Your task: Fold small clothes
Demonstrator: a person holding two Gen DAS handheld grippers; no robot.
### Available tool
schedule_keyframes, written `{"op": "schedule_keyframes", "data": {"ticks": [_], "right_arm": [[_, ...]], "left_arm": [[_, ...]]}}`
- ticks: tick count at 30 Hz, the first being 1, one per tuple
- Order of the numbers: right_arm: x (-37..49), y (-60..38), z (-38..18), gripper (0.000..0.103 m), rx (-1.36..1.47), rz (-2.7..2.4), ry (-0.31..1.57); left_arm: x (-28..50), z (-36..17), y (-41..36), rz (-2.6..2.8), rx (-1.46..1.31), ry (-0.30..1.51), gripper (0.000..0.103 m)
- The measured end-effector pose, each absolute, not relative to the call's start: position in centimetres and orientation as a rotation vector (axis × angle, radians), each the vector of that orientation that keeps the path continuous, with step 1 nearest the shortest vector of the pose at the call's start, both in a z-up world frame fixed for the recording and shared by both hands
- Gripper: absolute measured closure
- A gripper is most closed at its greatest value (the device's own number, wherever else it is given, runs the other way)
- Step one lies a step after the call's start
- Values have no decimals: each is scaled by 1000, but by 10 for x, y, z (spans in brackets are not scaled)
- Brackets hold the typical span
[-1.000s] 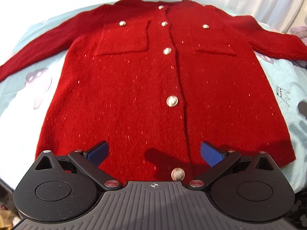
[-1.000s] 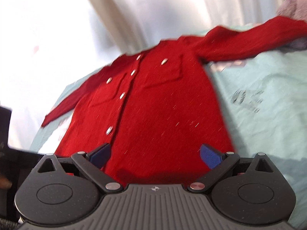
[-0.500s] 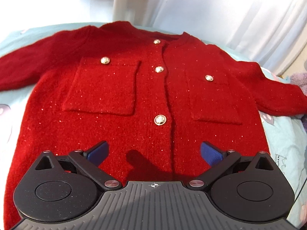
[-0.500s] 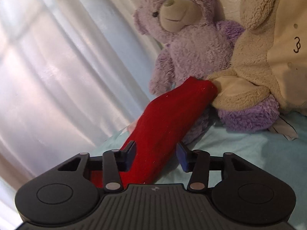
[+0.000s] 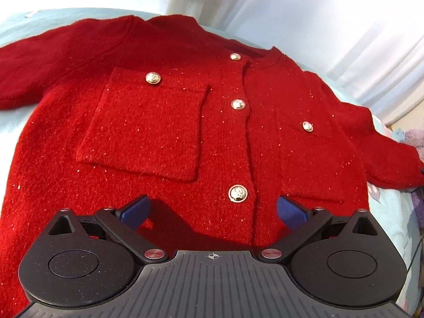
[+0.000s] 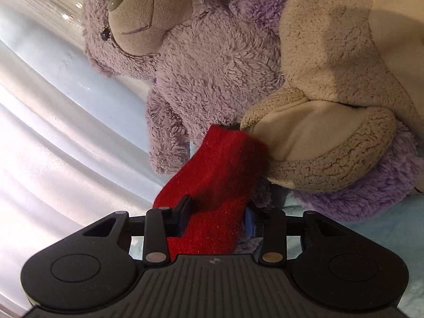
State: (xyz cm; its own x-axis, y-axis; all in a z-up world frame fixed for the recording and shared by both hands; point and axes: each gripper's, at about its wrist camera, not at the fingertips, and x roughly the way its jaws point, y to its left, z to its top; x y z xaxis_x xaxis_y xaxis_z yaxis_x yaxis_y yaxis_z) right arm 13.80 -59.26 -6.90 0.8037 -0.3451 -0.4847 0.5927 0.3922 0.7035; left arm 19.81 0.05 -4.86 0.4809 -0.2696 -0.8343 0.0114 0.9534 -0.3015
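Note:
A red knit cardigan (image 5: 148, 132) with gold buttons lies flat, front up, on a pale blue sheet (image 5: 16, 23), its sleeves spread to both sides. My left gripper (image 5: 213, 212) is open and empty, hovering over the cardigan's middle just below the chest pockets. In the right wrist view my right gripper (image 6: 216, 218) is closing around the end of the cardigan's red sleeve (image 6: 220, 175); the cuff lies against the soft toys.
A purple teddy bear (image 6: 201, 61) and a beige plush toy (image 6: 331, 100) sit right behind the sleeve cuff. White curtains (image 5: 304, 8) hang behind the bed. The pale blue sheet also shows at the right in the left wrist view (image 5: 394, 212).
My left gripper has moved up the cardigan from the hem to the chest. My right gripper swung from the hem to the right sleeve end, and its jaws have narrowed around the sleeve.

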Motion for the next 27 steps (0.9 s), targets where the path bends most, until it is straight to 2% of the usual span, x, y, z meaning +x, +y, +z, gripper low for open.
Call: {"op": "schedule_keyframes", "data": {"ticks": [1, 2, 6, 11, 13, 15, 17, 22, 24, 27], "right_arm": [[141, -589, -65, 89, 974, -612, 285], [145, -582, -56, 91, 908, -625, 294], [161, -506, -9, 93, 542, -510, 267], [171, -361, 21, 94, 269, -31, 296], [172, -312, 14, 89, 242, 162, 374], [170, -280, -1, 70, 253, 265, 441], [162, -267, -14, 61, 271, 281, 470], [139, -279, -36, 61, 353, 211, 536], [133, -291, -40, 61, 372, 184, 556], [120, -309, -46, 61, 428, 169, 571]], "left_arm": [[200, -48, 1, -177, -281, 1054, 0], [201, -46, 2, -185, -297, 1048, 0], [213, -35, 1, -245, -368, 1009, 0], [235, -12, -14, -383, -427, 893, 3], [246, -11, -22, -440, -442, 873, 3], [258, -15, -28, -496, -474, 883, 3], [272, -26, -35, -535, -504, 925, 3], [290, -59, -50, -573, -521, 1028, 6], [291, -70, -54, -602, -570, 1070, 17], [294, -83, -62, -642, -603, 1109, 24]]}}
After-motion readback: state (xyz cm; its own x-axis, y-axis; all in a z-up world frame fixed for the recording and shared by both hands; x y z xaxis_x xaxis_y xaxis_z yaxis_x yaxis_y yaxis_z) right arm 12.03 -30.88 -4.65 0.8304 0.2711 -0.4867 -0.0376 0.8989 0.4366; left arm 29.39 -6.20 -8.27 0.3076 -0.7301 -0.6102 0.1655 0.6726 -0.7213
